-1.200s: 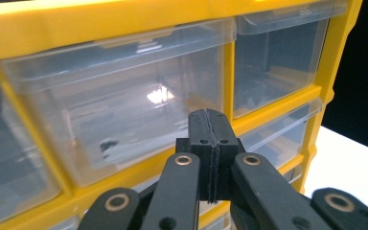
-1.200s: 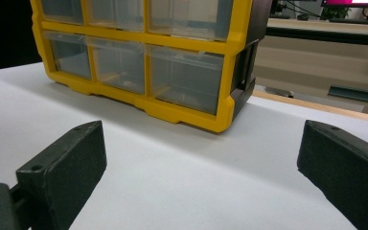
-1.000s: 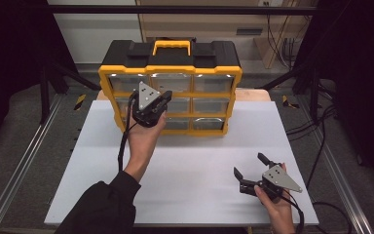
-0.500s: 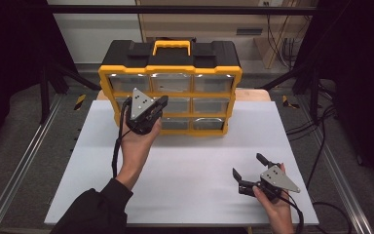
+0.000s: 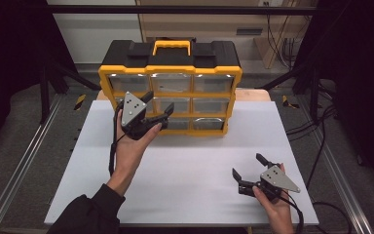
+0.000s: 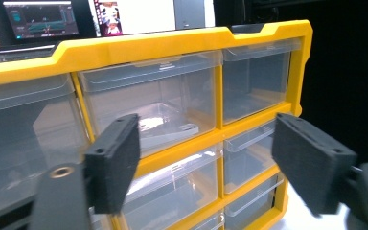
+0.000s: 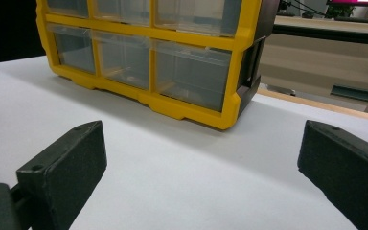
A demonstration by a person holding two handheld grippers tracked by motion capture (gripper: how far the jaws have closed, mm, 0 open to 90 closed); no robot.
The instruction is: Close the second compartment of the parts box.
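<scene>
The table [image 5: 185,165] lies white under both your hands. The organizer [image 5: 170,92], yellow-framed with clear drawers, stands at its far edge, just ahead of your left gripper [image 5: 157,105] and well ahead of your right gripper [image 5: 247,165]. Your left gripper's jaws have just been opening and now stand spread with nothing between them; past the fingers [image 6: 112,163] you see the middle drawer [image 6: 153,112], close in front. Your right gripper rests low over the table, jaws spread wide on nothing, pointing at the organizer's lower right corner.
</scene>
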